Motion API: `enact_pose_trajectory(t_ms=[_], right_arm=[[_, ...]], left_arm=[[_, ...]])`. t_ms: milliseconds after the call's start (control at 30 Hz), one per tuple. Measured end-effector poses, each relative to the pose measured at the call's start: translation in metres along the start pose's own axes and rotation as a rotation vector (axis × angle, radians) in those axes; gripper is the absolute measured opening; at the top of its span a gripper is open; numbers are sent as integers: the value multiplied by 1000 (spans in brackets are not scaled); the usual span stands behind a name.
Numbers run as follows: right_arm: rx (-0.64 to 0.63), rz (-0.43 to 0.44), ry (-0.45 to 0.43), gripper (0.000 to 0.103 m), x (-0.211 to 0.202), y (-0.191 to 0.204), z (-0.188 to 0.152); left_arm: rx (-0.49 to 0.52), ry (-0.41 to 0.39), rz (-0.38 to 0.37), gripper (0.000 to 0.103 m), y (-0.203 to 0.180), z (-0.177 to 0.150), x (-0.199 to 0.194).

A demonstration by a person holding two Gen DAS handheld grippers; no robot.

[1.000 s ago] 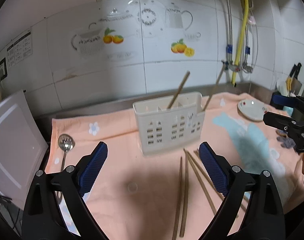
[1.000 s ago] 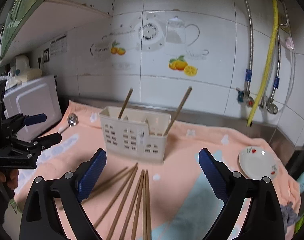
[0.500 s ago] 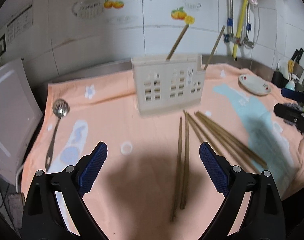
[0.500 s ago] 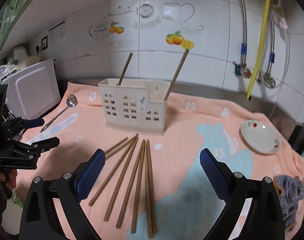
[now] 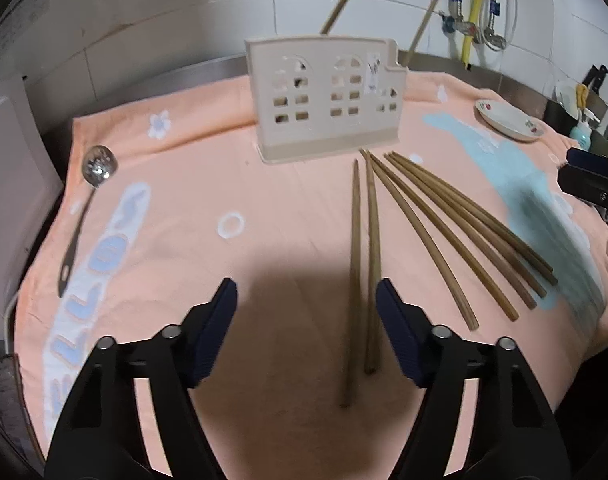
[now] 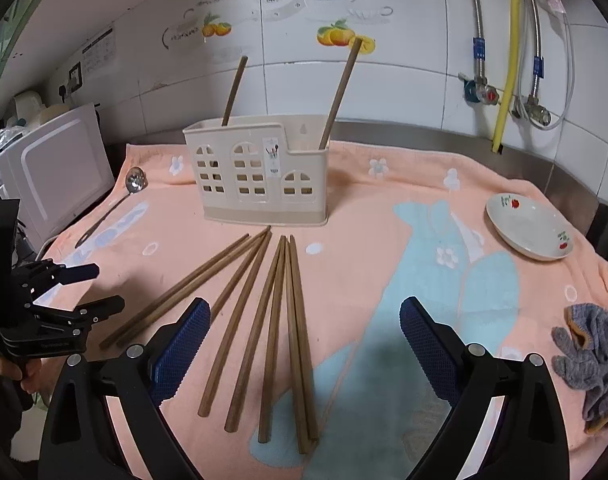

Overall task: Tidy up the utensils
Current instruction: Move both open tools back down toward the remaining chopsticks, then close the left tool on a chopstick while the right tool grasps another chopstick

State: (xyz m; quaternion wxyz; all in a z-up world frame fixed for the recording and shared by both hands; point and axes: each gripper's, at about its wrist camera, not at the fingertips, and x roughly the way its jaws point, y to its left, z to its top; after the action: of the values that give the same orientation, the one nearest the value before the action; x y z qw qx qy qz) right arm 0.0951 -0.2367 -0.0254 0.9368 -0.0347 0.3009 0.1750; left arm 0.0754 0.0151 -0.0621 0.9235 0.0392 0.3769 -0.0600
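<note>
Loose wooden chopsticks (image 6: 264, 320) lie fanned on the peach towel (image 6: 364, 216) that covers the counter, their far tips gathered just in front of the cream utensil holder (image 6: 260, 172). Seven can be counted in the right wrist view: two off to the left, then five closer together toward the middle. Two more chopsticks stand tilted inside the holder, one (image 6: 233, 90) in its left end and one (image 6: 341, 90) in the lower right end.

The left gripper (image 5: 306, 324) hangs low over the towel with its jaws closing; the two leftmost chopsticks (image 5: 362, 264) run up between the pads, close to the right one, and neither pad presses on them. The right gripper (image 6: 304, 344) hovers over the middle of the fan with its jaws spread wide and nothing in them; several sticks lie beneath the gap.

A slotted metal spoon (image 5: 92, 184) rests on the towel's left part, well apart from the holder. A small white dish (image 6: 530, 230) with red fruit marks sits to the right, and a grey glove (image 6: 588, 356) lies crumpled near the towel's right edge. A white appliance (image 6: 56, 168) stands at the left end.
</note>
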Motion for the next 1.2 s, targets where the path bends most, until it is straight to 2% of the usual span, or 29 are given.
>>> enact_pose_trajectory(t_ms=[167, 267, 467, 567, 1000, 1200], right_arm=[[11, 1, 26, 92, 6, -2, -7], [17, -1, 33, 92, 8, -2, -10], [31, -3, 51, 92, 11, -6, -15], [36, -1, 64, 92, 14, -6, -18], [47, 9, 108, 87, 21, -10, -30], [48, 27, 127, 74, 25, -10, -34]], left_arm=[[8, 35, -43, 42, -5, -4, 11], [15, 51, -58, 31, -8, -7, 16], [20, 63, -85, 19, -10, -8, 20], [27, 67, -98, 15, -12, -7, 22], [37, 94, -102, 14, -16, -8, 29], [21, 93, -74, 14, -13, -5, 32]])
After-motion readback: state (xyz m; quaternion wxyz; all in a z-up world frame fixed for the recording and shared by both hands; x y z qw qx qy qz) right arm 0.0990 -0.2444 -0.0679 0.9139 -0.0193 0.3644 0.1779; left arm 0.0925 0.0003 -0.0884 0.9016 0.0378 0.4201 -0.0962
